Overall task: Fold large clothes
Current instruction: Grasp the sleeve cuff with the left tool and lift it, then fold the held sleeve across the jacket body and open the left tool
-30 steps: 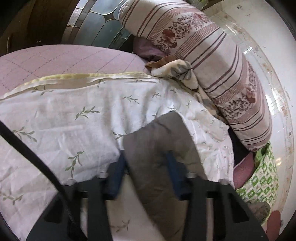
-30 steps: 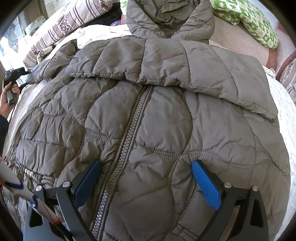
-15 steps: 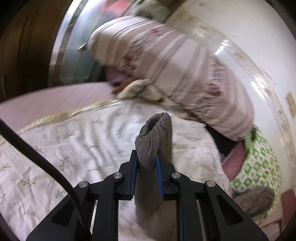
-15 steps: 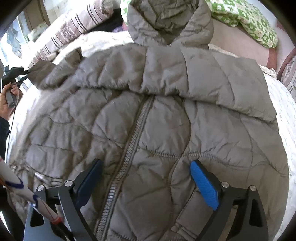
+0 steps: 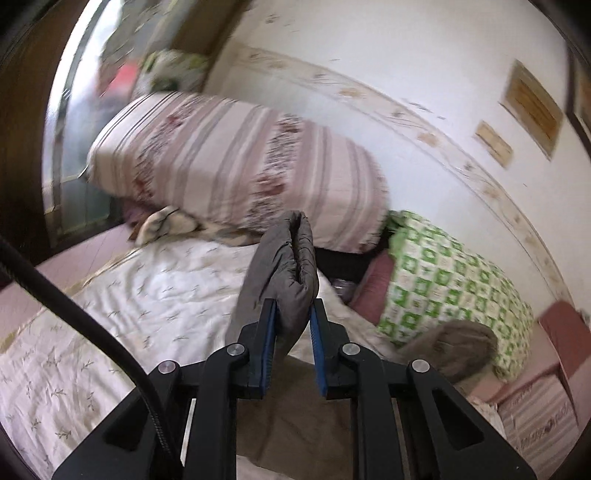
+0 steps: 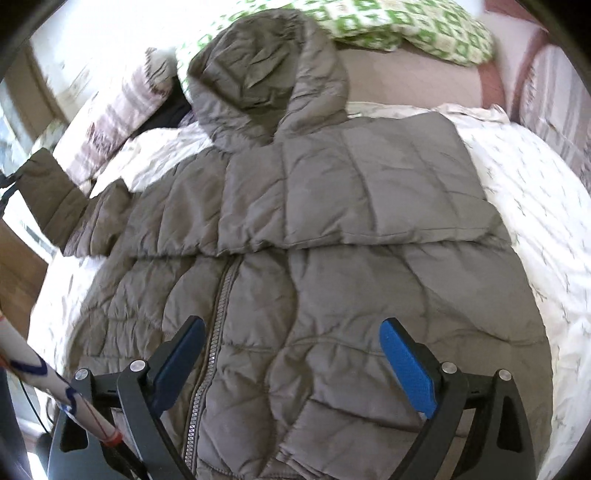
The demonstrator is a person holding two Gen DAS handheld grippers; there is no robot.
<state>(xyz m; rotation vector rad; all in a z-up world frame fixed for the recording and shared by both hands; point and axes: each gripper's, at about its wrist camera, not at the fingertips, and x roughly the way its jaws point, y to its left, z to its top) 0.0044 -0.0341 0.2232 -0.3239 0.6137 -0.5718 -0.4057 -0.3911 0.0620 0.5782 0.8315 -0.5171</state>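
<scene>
Grey quilted puffer jacket (image 6: 303, 266) spread front-up on the bed (image 6: 535, 206), padding puffed into soft stitched panels, a metal zipper (image 6: 218, 317) running down the middle. Hood (image 6: 266, 74) crumpled at the far end, beside a green-checked pillow (image 6: 413, 33). One sleeve already folded flat across the chest, its lower edge straight. Other sleeve (image 6: 51, 195) lifted off the sheet at the far left.

Left gripper (image 5: 291, 325) clamped on the cuff (image 5: 291, 254) of that sleeve, blue fingers (image 5: 267, 347) pinching the padded fabric into a thick doubled fold standing above the tips. Behind it a long striped floral bolster (image 5: 236, 173), blurred, against the pale wall.

Right gripper (image 6: 291, 354) hanging over the lower front of the jacket, fingers (image 6: 402, 362) wide apart, nothing between them; whether the tips touch the fabric, cannot tell.

White leaf-print sheet rumpled, bare on the right side of the jacket out to the rounded bed edge; narrower strip bare on the left.
</scene>
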